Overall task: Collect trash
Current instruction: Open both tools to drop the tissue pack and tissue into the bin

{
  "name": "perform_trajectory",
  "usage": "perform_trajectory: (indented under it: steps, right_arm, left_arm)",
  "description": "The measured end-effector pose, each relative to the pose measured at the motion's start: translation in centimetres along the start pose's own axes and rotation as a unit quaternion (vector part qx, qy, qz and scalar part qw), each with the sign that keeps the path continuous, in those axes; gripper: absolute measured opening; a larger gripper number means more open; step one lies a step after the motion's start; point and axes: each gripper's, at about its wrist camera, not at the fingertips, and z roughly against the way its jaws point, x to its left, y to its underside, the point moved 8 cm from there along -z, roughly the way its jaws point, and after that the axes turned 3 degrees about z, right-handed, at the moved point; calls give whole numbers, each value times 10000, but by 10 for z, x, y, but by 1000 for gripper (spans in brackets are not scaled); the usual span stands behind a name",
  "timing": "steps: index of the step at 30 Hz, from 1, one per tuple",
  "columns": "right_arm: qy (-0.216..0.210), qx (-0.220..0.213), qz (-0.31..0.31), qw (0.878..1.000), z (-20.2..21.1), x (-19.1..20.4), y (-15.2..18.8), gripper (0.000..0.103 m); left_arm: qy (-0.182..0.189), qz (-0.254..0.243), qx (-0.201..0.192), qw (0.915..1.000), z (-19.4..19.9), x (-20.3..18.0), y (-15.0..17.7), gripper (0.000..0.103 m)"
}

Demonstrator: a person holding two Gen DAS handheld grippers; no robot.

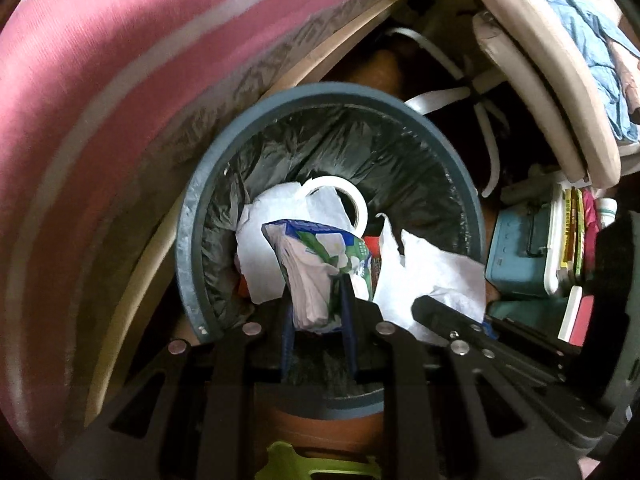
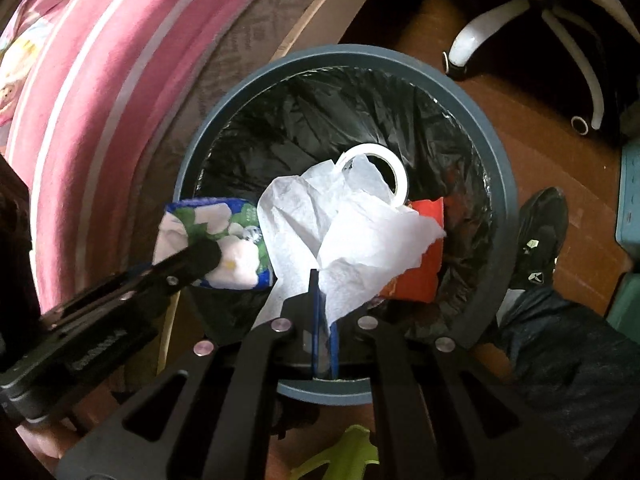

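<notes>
Over one bin point(image 2: 498, 184): two grippers, two wrappers.

Brown wooden floor point(image 2: 500, 128) bearing a round grey bin point(image 2: 505, 184) beside the pink-covered bed point(image 2: 80, 128), a white chair base point(image 2: 520, 20) and a teal box point(image 1: 520, 256).

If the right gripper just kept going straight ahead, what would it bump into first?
Probably the trash already in the bin: the right gripper, pinching white tissue paper, points down into the black-lined bin towards an orange wrapper. Depth is unclear.
</notes>
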Motion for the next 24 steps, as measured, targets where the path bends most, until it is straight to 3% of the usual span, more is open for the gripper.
perform_trajectory:
  steps: [4, 5, 6, 7, 10, 12, 19, 24]
  right_arm:
    - [18, 176, -62, 9998, -7, -3, 1, 7]
    - [31, 232, -127, 9996, -8, -5, 1, 16]
    - [33, 252, -208, 9995, -9, -7, 1, 34]
    - [39, 254, -234, 9994, -10, -7, 1, 35]
    - [75, 254, -337, 9991, -11, -11, 1, 37]
    - [101, 256, -416, 9988, -12, -15, 2, 40]
    - [86, 196, -468, 9987, -6, -20, 0, 45]
    - [110, 39, -439, 9990, 5, -19, -2, 47]
  left_arm:
    - [-29, 135, 133, 9998, -12, 2, 2, 23]
    - [-40, 149, 150, 9998, -13, 3, 2, 23]
    - [-62, 173, 160, 9997, -15, 3, 2, 24]
    - [-68, 201, 154, 9997, -15, 3, 1, 25]
    - [-93, 302, 159, 9994, -16, 3, 1, 29]
    - [-136, 323, 149, 9993, -16, 4, 1, 38]
    - [-235, 375, 3, 9990, -7, 6, -3, 48]
    - [-336, 435, -215, 9983, 11, 11, -5, 64]
